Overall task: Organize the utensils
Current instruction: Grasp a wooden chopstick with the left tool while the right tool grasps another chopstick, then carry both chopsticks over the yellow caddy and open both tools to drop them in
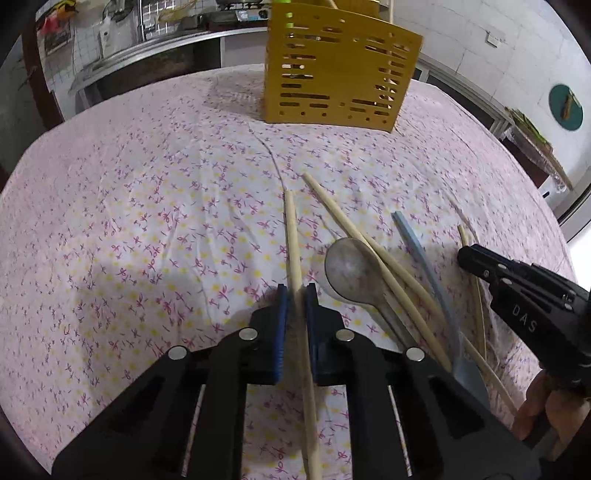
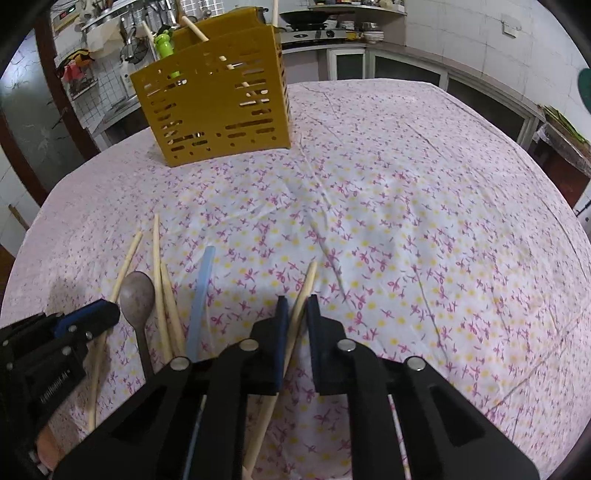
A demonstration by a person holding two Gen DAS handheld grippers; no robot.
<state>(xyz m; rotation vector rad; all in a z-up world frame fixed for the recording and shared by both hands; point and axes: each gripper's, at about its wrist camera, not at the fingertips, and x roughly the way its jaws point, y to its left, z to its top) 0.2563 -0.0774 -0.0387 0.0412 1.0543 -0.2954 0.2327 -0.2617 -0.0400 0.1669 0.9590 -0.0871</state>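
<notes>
on the near worktop (image 1: 110, 221), with left tongs (image 1: 294, 295) and right tongs (image 2: 297, 306) each clenched on one chopstick (image 1: 293, 240), either thin stick could be tilted or dropped before the far yellow holder (image 1: 332, 74) is reached.

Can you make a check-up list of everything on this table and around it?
Surface: flowery tablecloth, wrinkled.
Job's things: yellow holder upright with sticks inside; loose chopsticks, spoon and blue utensil lying on the cloth.
Clutter: nothing seen.
Grippers: left hand-held gripper shut on a chopstick; right hand-held gripper shut on another chopstick.
Cables: nothing seen.
Surroundings: kitchen counter, stove, tiled walls.
</notes>
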